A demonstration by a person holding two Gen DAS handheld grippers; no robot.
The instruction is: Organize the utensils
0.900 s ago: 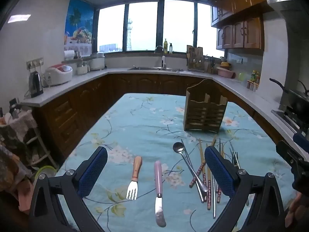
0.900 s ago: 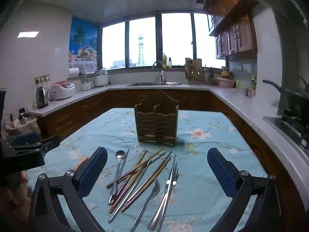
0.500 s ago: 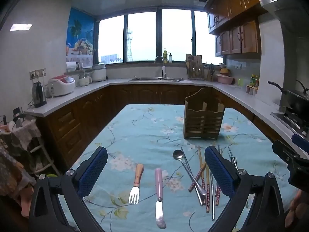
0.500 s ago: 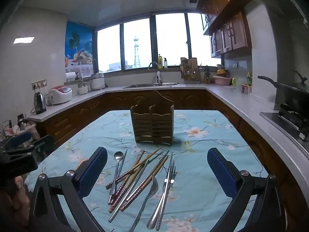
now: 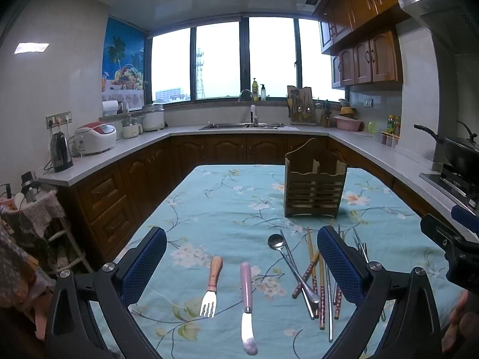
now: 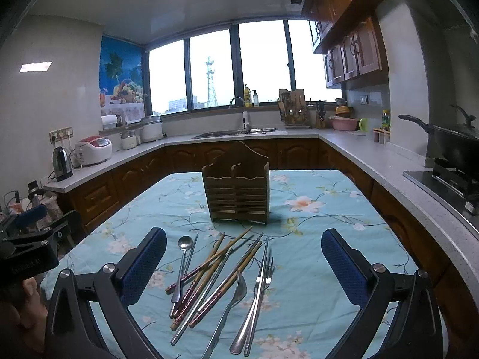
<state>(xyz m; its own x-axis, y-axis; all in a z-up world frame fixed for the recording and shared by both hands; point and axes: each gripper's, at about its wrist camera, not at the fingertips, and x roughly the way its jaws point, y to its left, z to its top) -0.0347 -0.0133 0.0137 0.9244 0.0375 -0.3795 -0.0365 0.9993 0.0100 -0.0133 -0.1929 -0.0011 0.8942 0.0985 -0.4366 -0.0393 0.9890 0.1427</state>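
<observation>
Both claws, left claw [image 5: 242, 264] and right claw [image 6: 244, 264], hang released over the table [image 6: 329, 221] with its floral cloth. A slatted wooden holder [image 6: 238, 193] stands upright behind a loose pile of slim chopsticks [image 6: 215, 272]; a wooden-handled fork [image 5: 212, 284] and pink-handled knife [image 5: 247, 296] lie apart.

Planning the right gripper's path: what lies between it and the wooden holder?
In the right wrist view, a loose pile of chopsticks, spoons and forks lies on the tablecloth between the open right gripper and the wooden holder.
</observation>
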